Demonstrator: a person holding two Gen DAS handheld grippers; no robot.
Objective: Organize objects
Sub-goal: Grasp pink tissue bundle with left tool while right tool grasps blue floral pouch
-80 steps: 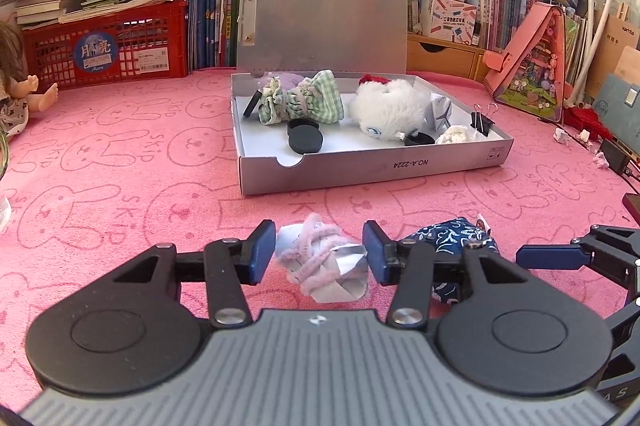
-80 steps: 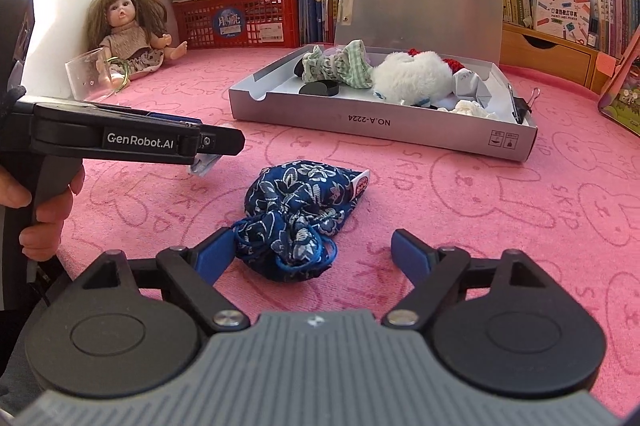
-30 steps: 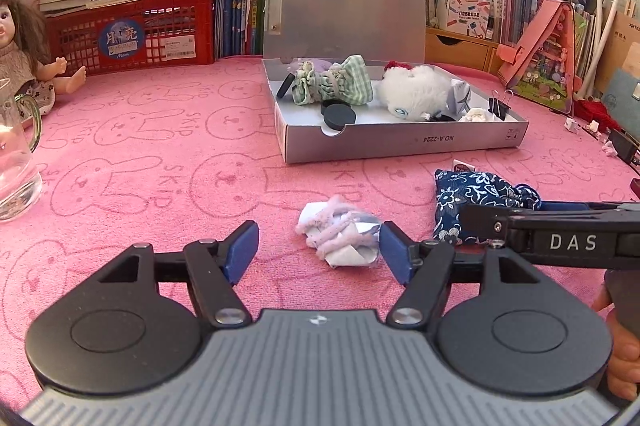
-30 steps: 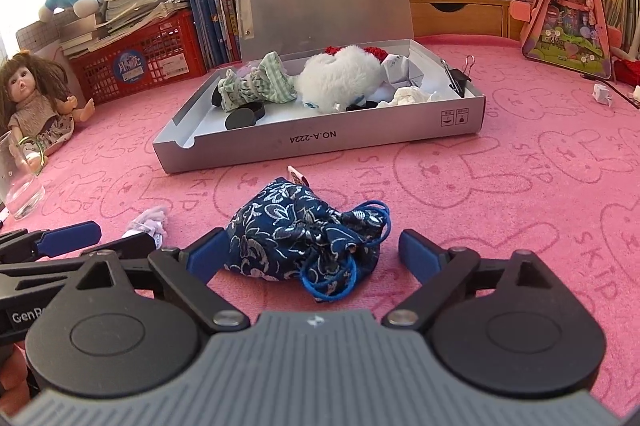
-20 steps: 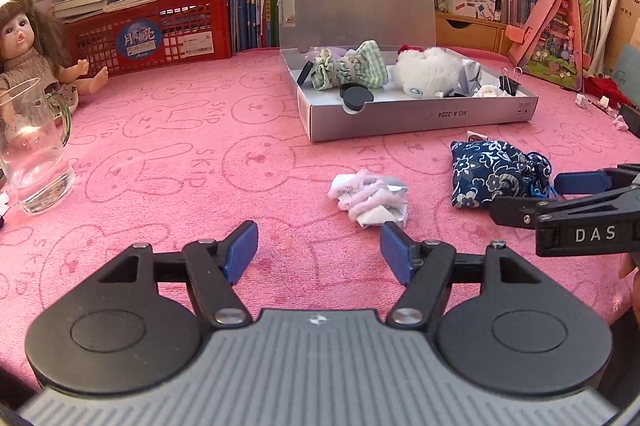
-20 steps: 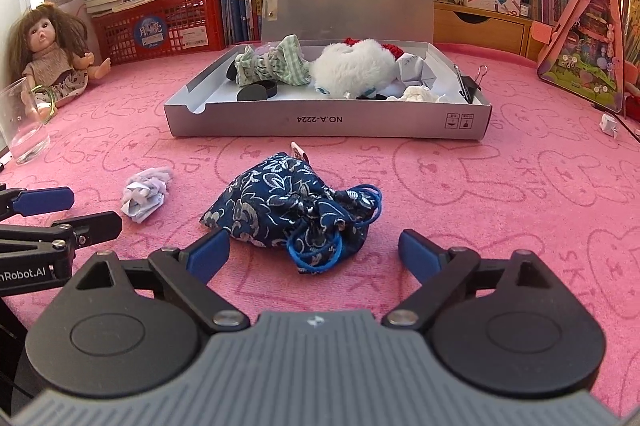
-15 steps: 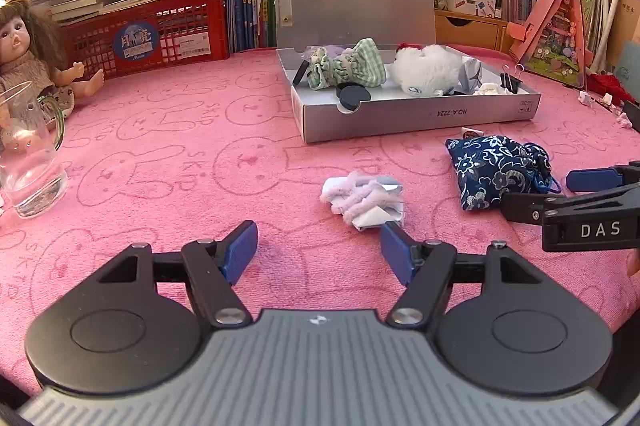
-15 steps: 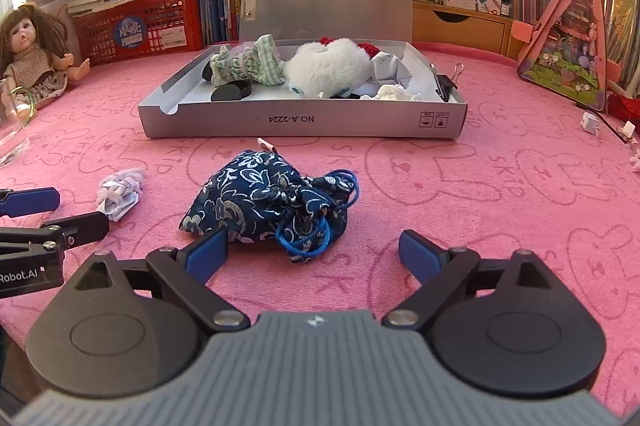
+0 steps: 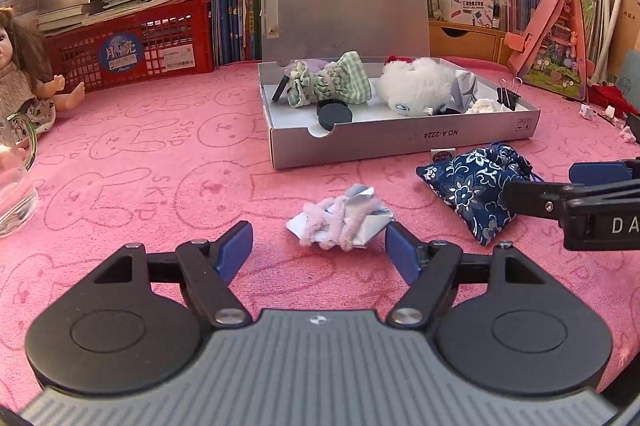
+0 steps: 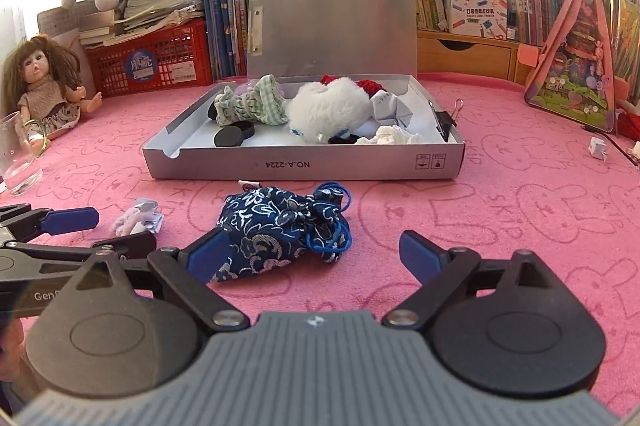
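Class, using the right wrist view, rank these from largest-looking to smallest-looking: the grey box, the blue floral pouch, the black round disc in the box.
1. grey box
2. blue floral pouch, though it lies nearer the camera
3. black round disc

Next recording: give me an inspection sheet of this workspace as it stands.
Surface: pink rabbit-print cloth.
Job's things: open grey box holding small items; blue pouch and pink-and-white crumpled bundle on the cloth in front of it.
Clutter: doll, glass.
Grippers: left gripper open, jaws just opening, bundle just ahead of them; right gripper open near pouch.
Cables: nothing seen.
Surroundings: books, red crate.
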